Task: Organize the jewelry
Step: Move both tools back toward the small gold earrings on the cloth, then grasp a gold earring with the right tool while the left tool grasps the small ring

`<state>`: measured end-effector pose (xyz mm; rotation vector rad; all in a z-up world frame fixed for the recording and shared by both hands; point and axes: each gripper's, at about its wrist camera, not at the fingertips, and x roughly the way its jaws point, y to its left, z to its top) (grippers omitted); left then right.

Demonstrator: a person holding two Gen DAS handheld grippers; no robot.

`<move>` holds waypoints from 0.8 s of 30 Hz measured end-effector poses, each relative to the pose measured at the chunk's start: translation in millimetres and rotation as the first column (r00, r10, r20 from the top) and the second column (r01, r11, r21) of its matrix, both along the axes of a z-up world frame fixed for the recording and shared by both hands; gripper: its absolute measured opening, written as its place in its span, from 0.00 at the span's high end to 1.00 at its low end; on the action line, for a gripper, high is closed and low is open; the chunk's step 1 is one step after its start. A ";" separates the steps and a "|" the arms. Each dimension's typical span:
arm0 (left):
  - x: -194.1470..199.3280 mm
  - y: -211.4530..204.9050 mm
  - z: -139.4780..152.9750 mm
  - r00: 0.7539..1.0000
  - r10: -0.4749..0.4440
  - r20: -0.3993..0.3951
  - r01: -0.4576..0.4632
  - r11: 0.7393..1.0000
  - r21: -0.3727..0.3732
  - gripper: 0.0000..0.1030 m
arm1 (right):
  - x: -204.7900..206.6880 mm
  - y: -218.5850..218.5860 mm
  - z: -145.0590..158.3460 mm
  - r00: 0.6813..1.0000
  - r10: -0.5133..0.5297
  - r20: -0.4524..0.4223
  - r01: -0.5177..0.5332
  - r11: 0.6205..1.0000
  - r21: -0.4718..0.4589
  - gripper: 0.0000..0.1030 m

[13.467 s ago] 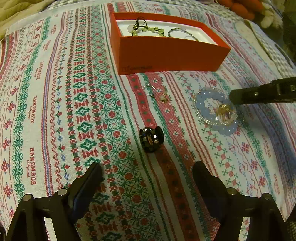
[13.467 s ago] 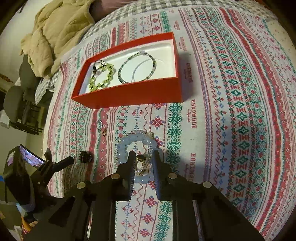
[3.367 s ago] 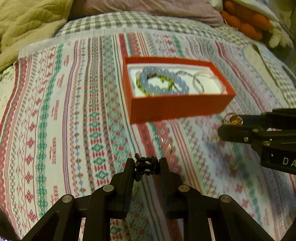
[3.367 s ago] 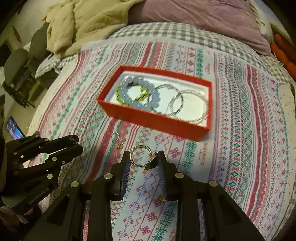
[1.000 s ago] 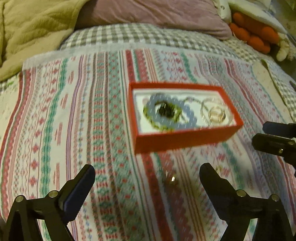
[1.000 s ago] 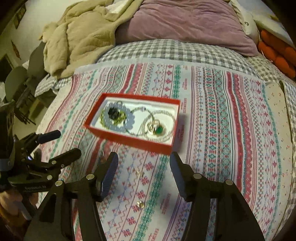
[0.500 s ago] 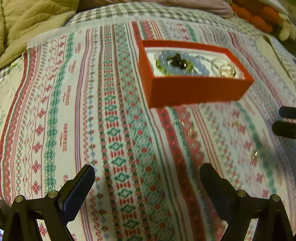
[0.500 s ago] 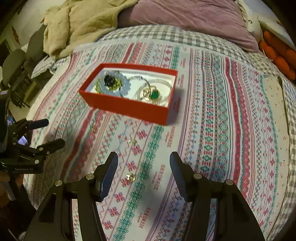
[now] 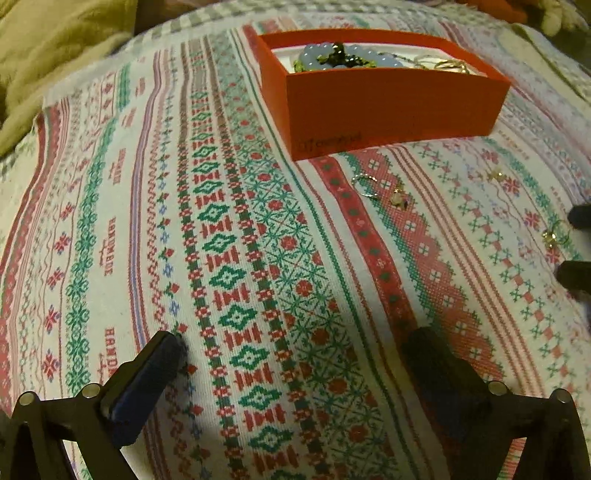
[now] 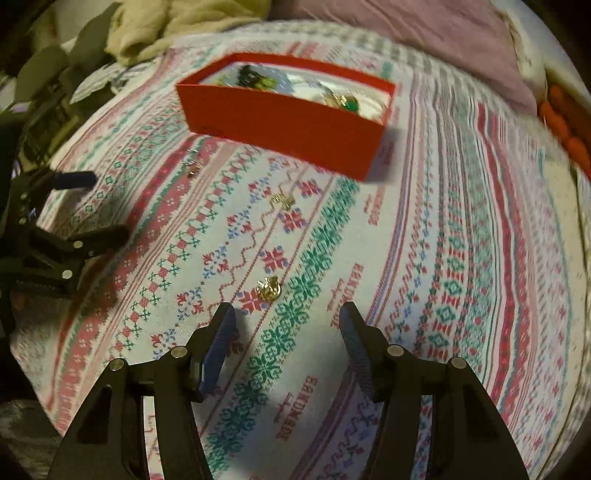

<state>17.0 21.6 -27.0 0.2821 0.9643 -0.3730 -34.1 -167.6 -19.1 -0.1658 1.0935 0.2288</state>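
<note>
The red box [image 9: 388,107] [image 10: 288,125] stands on the patterned cloth and holds bead bracelets [image 9: 317,55] and rings. Loose on the cloth lie a silver hoop [image 9: 364,184], a small gold piece [image 9: 399,197] [image 10: 192,168], another gold piece [image 9: 495,173] [image 10: 282,200], and a gold earring [image 9: 552,236] [image 10: 269,288]. My right gripper [image 10: 288,325] [image 9: 576,247] hovers low with the gold earring just ahead of its tips; its jaws are opening and hold nothing. My left gripper [image 9: 295,354] [image 10: 98,206] is low over bare cloth, its jaws opening wide and empty.
A beige blanket [image 9: 55,55] and a purple pillow [image 10: 424,33] lie beyond the cloth's far edge. Orange plush items [image 10: 565,122] sit at the right. A chair [image 10: 48,74] stands off the bed at the far left.
Both grippers have sunk toward the cloth, and the loose earrings now look closer and larger. The box sits higher in both views. Both stay empty.
</note>
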 end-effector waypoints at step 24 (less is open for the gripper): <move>52.8 -31.5 4.6 0.979 -0.189 0.076 0.192 0.981 -0.028 0.28 | 3.7 5.7 -9.1 0.998 0.046 0.035 -0.047 0.999 0.007 0.20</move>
